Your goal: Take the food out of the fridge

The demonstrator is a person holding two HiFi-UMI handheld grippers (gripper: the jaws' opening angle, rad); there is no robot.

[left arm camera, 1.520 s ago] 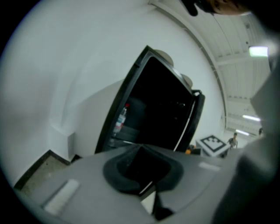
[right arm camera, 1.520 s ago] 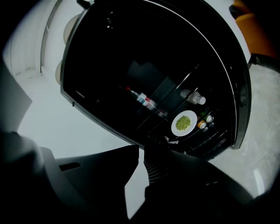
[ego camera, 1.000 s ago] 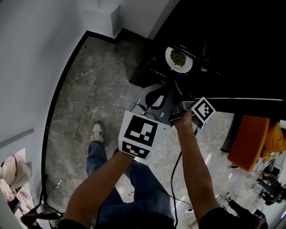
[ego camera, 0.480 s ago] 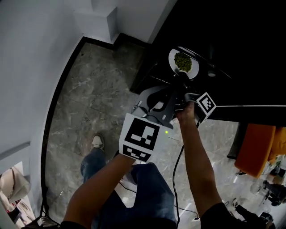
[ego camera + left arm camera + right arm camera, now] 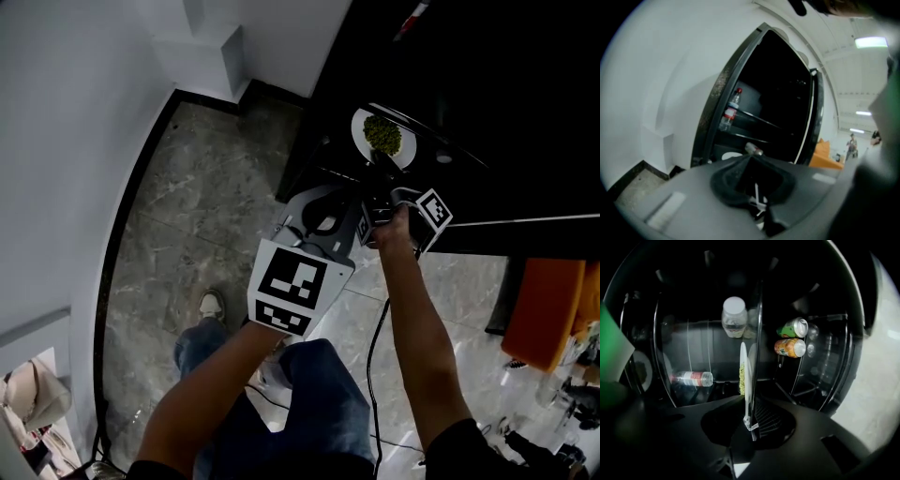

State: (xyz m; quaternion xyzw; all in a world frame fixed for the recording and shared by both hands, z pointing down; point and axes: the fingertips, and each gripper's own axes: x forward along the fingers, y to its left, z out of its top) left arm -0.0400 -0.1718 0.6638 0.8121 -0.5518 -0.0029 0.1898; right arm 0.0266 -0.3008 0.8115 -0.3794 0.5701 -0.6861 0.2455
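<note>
A white plate point(image 5: 382, 134) of green food point(image 5: 382, 132) sits on a glass shelf inside the dark fridge. In the right gripper view the plate point(image 5: 744, 366) shows edge-on, its near rim running between the jaws. My right gripper point(image 5: 379, 167) point(image 5: 751, 425) has just been closing and is shut on that rim. My left gripper point(image 5: 349, 204) hovers just left of the right one, outside the fridge. In its own view the left gripper point(image 5: 754, 187) faces the open fridge, and its jaws are hidden by the housing.
On the shelves lie a clear bottle point(image 5: 691, 378), a white-lidded jar point(image 5: 734, 317) and two cans point(image 5: 793, 327). A water bottle point(image 5: 729, 111) stands in the door rack. A white wall point(image 5: 75, 112) lies to the left and an orange seat point(image 5: 546, 314) to the right.
Both grippers have moved in toward the fridge shelf. The right gripper has rolled and reached the plate's near rim, and it now grips that rim.
</note>
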